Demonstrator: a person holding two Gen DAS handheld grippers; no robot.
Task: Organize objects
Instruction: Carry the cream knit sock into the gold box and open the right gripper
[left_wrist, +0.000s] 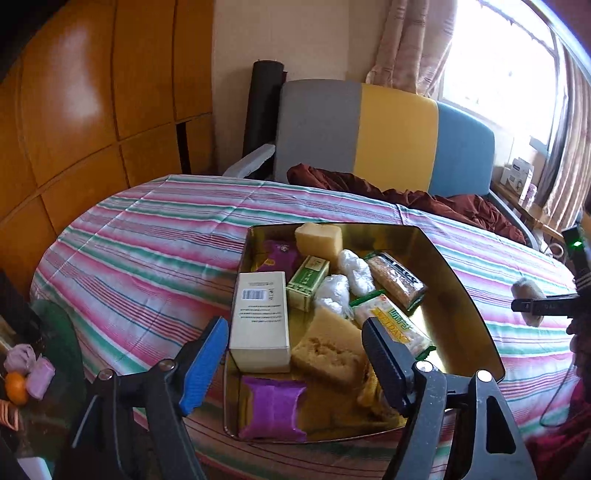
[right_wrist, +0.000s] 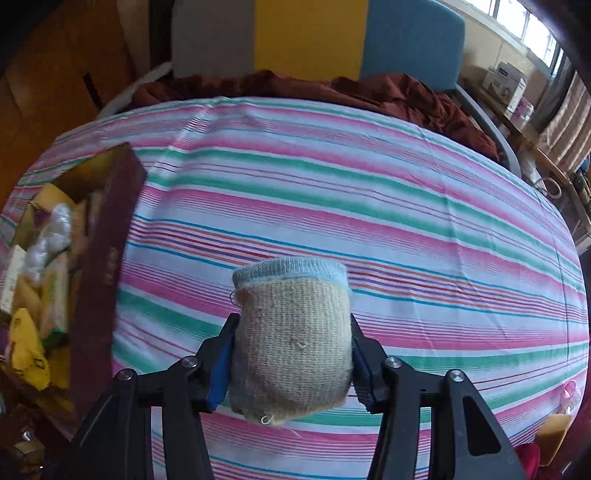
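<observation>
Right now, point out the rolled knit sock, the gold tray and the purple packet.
rolled knit sock (right_wrist: 291, 354): right wrist view, middle of its beige body.
gold tray (left_wrist: 458, 325): left wrist view, bare right floor.
purple packet (left_wrist: 273, 408): left wrist view, centre of its wrapper.

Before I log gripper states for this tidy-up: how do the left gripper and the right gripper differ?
The left gripper stands open and empty above the gold tray; the right gripper is shut on a knitted beige sock roll. The left hangs over the packed snacks, the right over bare striped cloth. Both have black frames.

gold tin (left_wrist: 458, 273), striped cloth (right_wrist: 369, 192) — pink-green
</observation>
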